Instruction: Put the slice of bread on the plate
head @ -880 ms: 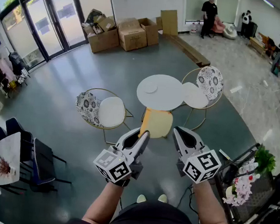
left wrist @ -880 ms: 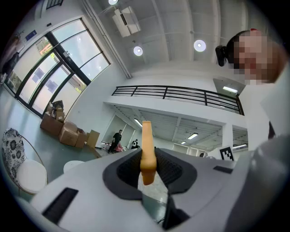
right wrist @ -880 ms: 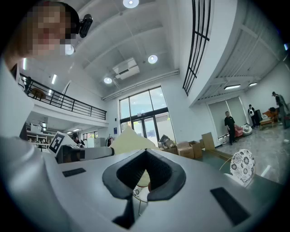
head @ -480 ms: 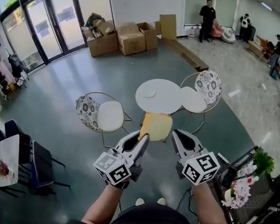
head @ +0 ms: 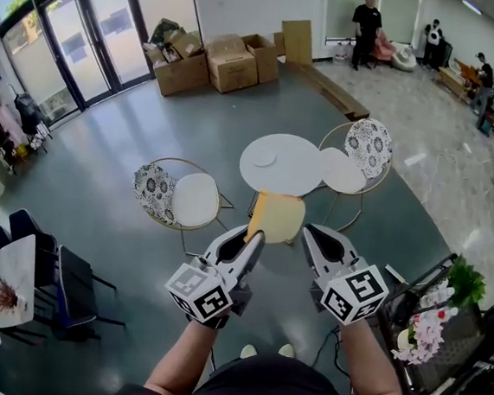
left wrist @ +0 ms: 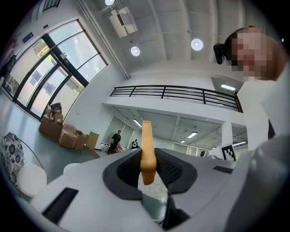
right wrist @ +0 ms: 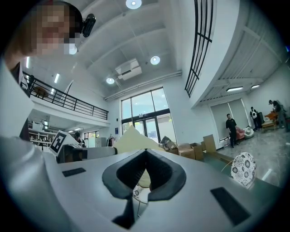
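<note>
The slice of bread [head: 278,217], pale yellow and roughly square, is held in the air by one edge in my left gripper [head: 254,236], which is shut on it. In the left gripper view the slice [left wrist: 147,136] stands edge-on between the pads. My right gripper [head: 311,233] hangs beside it to the right, shut and empty, its tips meeting [right wrist: 145,152]. In the right gripper view the bread [right wrist: 131,138] shows beyond those jaws. A small white plate [head: 265,157] lies on the round white table [head: 297,173], on the floor level far below and ahead of both grippers.
Two gold-framed chairs with patterned backs [head: 182,196] [head: 357,158] flank the table. Cardboard boxes [head: 212,59] stand by the glass doors. A rack with flowers [head: 439,319] is at my right. Several people [head: 368,22] stand at the far end.
</note>
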### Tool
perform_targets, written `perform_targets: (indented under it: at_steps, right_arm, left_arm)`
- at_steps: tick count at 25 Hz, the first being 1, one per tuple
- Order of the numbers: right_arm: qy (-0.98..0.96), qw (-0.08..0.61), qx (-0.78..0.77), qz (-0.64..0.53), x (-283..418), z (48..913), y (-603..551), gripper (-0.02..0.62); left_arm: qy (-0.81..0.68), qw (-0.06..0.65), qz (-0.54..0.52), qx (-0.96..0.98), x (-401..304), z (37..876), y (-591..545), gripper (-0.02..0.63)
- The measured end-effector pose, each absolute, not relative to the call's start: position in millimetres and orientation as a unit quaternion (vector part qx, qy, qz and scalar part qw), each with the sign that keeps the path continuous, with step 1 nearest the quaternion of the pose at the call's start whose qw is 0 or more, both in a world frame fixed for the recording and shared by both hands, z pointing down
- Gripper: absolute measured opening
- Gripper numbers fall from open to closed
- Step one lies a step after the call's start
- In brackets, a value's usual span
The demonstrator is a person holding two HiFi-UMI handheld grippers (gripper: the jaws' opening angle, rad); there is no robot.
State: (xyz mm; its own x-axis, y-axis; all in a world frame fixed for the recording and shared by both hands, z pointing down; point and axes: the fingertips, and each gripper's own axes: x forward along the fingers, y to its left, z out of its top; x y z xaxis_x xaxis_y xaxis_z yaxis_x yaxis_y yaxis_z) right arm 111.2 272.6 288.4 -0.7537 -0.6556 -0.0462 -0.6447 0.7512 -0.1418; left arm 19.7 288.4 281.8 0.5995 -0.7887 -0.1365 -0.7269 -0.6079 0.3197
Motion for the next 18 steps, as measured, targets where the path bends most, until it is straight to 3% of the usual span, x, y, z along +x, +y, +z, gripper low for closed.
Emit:
perform_targets:
  at_steps: [18]
  right_arm:
    - [0.938,0.045,-0.338,-0.067,119,298,270,0.003]
  left_arm:
    - [-0.442,0.112,-0.119,0.882,35,289,283,0.089]
